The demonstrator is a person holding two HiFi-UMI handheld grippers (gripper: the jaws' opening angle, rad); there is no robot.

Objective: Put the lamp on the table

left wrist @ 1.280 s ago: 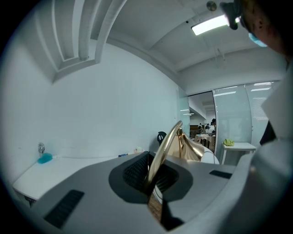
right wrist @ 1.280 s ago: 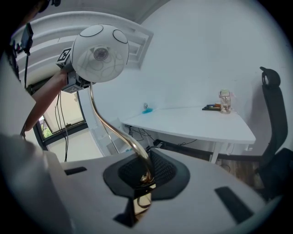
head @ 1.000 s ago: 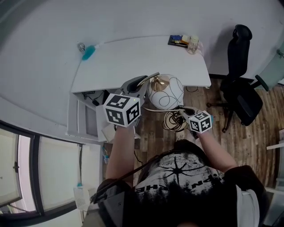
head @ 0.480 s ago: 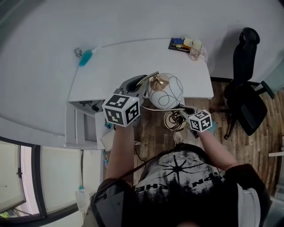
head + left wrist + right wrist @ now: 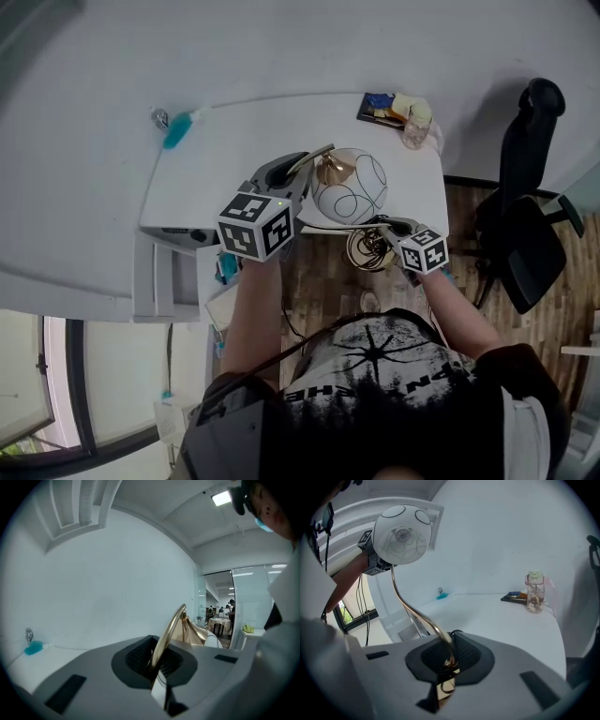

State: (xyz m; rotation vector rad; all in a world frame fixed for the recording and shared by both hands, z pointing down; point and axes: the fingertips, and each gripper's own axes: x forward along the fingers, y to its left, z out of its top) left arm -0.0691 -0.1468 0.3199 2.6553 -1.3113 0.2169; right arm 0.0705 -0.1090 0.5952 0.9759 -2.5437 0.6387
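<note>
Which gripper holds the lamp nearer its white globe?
The left gripper, shut on the gold stem beside the globe; the right gripper clamps the stem's lower end.

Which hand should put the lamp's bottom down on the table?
Probably the right. The right gripper is shut on the gold stem near the coiled base, which hangs beyond the white table's edge. The left gripper only steadies the stem's curved top beside the globe shade.

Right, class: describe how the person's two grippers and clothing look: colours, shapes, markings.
The left gripper and right gripper have smooth grey housings and black ribbed fingers. Each carries a white marker cube printed with black squares. The person wears a black short-sleeved T-shirt with a white graphic print.
</note>
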